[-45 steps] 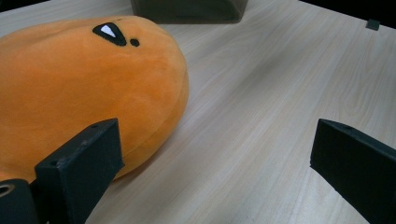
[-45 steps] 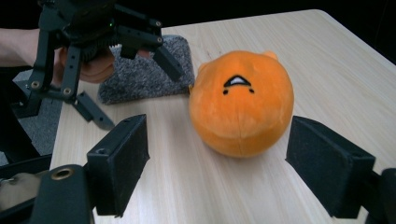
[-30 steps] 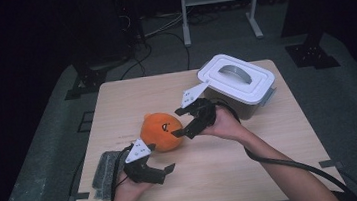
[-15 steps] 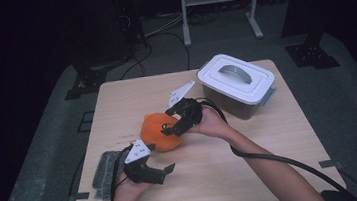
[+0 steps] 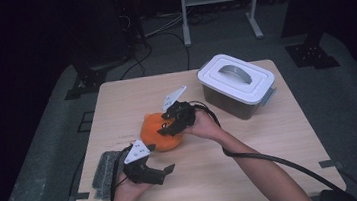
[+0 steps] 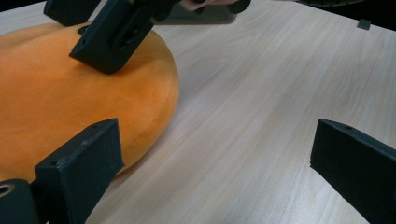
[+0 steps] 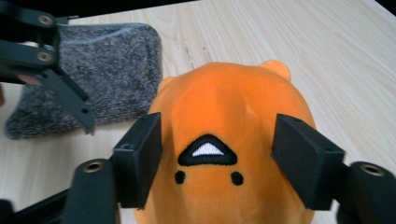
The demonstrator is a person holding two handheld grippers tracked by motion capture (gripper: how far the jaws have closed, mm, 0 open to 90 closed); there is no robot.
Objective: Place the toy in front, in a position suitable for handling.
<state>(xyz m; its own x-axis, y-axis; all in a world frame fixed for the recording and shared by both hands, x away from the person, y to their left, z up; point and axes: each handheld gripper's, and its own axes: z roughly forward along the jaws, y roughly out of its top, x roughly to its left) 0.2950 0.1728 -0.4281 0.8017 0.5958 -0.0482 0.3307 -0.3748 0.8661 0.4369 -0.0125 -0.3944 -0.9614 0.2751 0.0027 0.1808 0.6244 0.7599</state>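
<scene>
dark floor surrounds one pale wooden worktop [image 5: 271,141] bearing one orange plush toy [image 5: 160,132], one grey cloth [image 5: 104,171] partly hidden and one lidded box [image 5: 237,81]; right hand-held gripper [image 7: 217,158] has been closing around the plush, pads seemingly touching, left hand-held gripper [image 6: 215,172] spread empty beside it.

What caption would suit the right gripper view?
Right gripper closing its black jaws around an orange plush toy, grey knitted cloth behind.
</scene>
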